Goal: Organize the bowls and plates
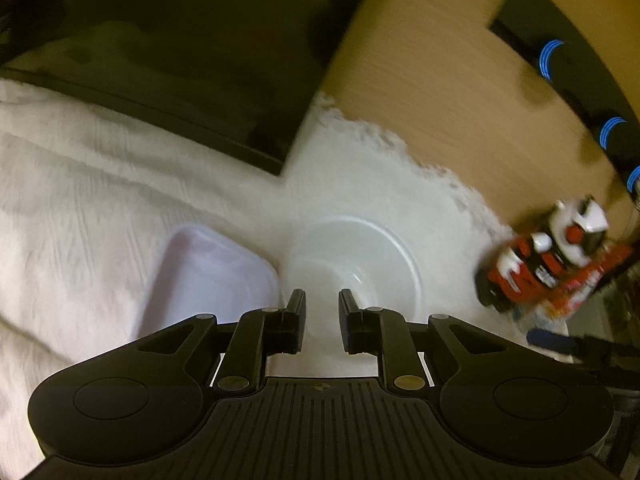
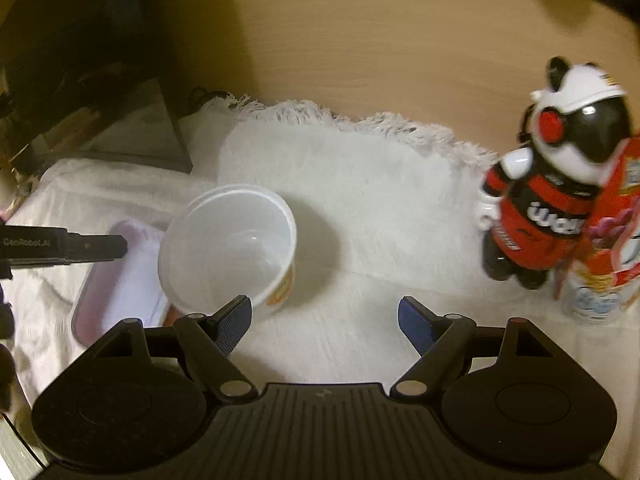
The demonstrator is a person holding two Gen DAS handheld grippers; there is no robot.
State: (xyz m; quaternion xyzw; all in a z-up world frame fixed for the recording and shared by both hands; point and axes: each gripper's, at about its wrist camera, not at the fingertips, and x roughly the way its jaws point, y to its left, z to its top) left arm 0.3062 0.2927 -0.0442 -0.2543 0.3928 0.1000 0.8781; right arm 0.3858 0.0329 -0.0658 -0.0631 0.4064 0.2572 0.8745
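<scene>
A white plastic bowl (image 2: 228, 244) stands upright on a white towel (image 2: 352, 184), with a pale lilac rectangular plate (image 2: 116, 280) touching its left side. My right gripper (image 2: 324, 316) is open and empty, just in front of the bowl and slightly to its right. My left gripper (image 1: 322, 312) hovers above the bowl's near rim (image 1: 356, 264), fingers a small gap apart with nothing between them; the plate (image 1: 208, 276) lies to its left. The left gripper's finger (image 2: 68, 246) reaches in from the left in the right wrist view, over the plate.
A red, black and white panda figure (image 2: 556, 184) and a printed cup (image 2: 600, 280) stand at the right. A dark box (image 1: 168, 64) sits on the towel at the back left. Beyond the towel's fringe is a wooden tabletop (image 2: 380, 48).
</scene>
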